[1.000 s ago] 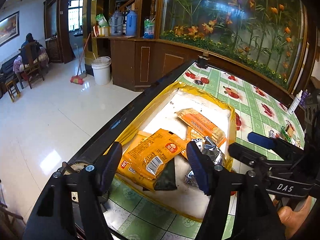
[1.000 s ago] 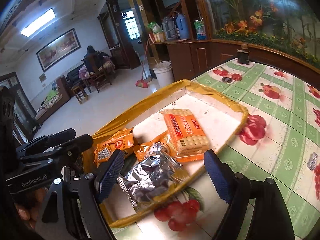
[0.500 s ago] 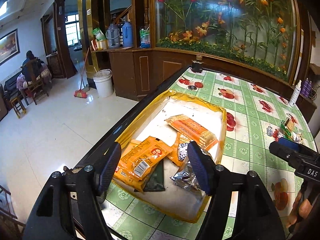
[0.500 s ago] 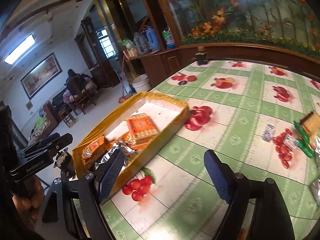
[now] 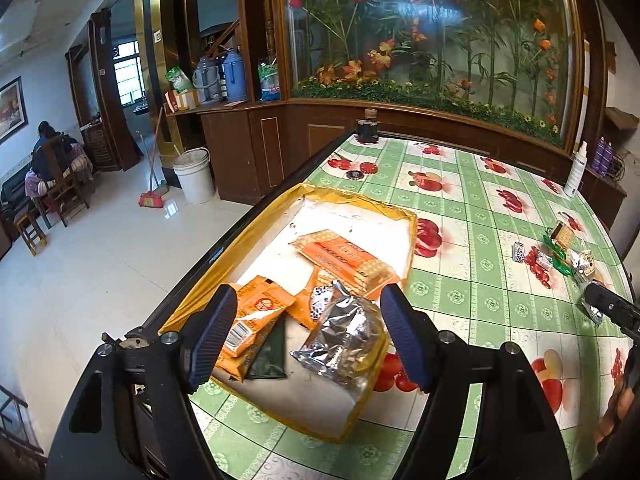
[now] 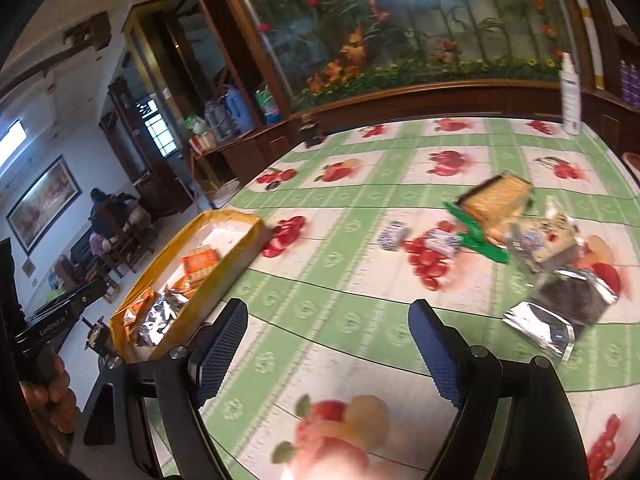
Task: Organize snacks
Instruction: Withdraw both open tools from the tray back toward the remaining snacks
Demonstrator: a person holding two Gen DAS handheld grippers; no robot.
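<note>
Your left gripper (image 5: pixel 306 330) hangs over the near end of the yellow-rimmed tray (image 5: pixel 412 236), its jaws wide apart and gripping nothing; they have just been opening further. Seen between them, lying in the tray below, are a silver foil bag (image 5: pixel 344 340) and an orange packet (image 5: pixel 256 312) that rests on a dark green packet (image 5: pixel 270 354). Further back in the tray lies an orange cracker pack (image 5: pixel 342 256) on the white floor of the tray. The tray sits along the left edge of the table (image 5: pixel 460 292), which wears a green checked cloth printed with fruit.

Your right gripper (image 6: pixel 328 344) is over bare cloth to the right of the tray, jaws spread wide and empty. Ahead of it and to the right, well apart from the tray, the loose snacks lie in a cluster on the table: a cracker pack (image 6: pixel 496 204) with a green wrapper, two small blue-and-white sweets (image 6: pixel 394 234) just left of it, and a silver foil bag (image 6: pixel 560 312) nearest the gripper. That view is blurred, so the printing on them cannot be read. A white spray bottle (image 6: pixel 570 96) stands at the far right edge of the table. Your left hand (image 6: pixel 48 396) shows at the lower left of the right gripper's view, wrapped round its handle.
</note>
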